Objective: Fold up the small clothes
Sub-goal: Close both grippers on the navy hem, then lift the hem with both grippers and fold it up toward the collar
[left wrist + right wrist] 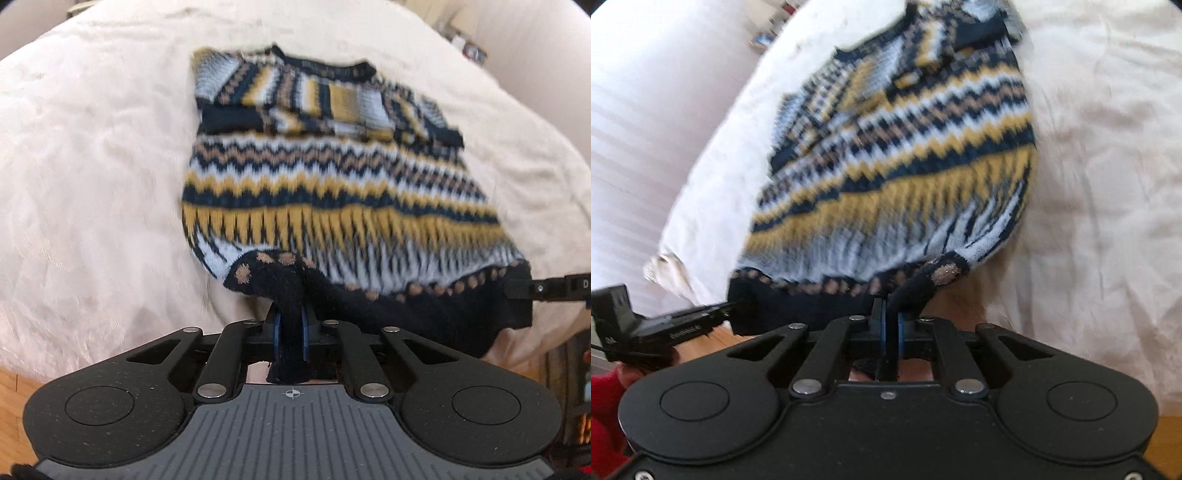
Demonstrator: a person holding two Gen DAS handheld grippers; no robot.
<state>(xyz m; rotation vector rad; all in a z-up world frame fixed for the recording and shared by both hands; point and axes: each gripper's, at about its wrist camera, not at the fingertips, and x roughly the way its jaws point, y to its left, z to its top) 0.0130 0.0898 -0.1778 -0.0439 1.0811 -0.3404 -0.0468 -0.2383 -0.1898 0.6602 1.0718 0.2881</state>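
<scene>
A knitted sweater (332, 177) with navy, yellow, white and tan zigzag bands lies on a cream bedcover (92, 166), its sleeves folded across the chest. My left gripper (290, 325) is shut on the navy hem at the near left corner, and the cloth bunches between the blue pads. At the picture's right edge the right gripper (517, 291) grips the hem's other corner. In the right wrist view the sweater (897, 147) runs away from my right gripper (891, 317), which is shut on the dotted hem corner. The left gripper (738, 310) holds the far corner. The hem is lifted off the bedcover.
The cream bedcover (1108, 147) spreads wide on both sides of the sweater. Wooden floor (14, 391) shows below the bed's near edge. A red sleeve (605, 406) sits at the lower left behind the left gripper. Blurred clutter lies beyond the bed's far edge.
</scene>
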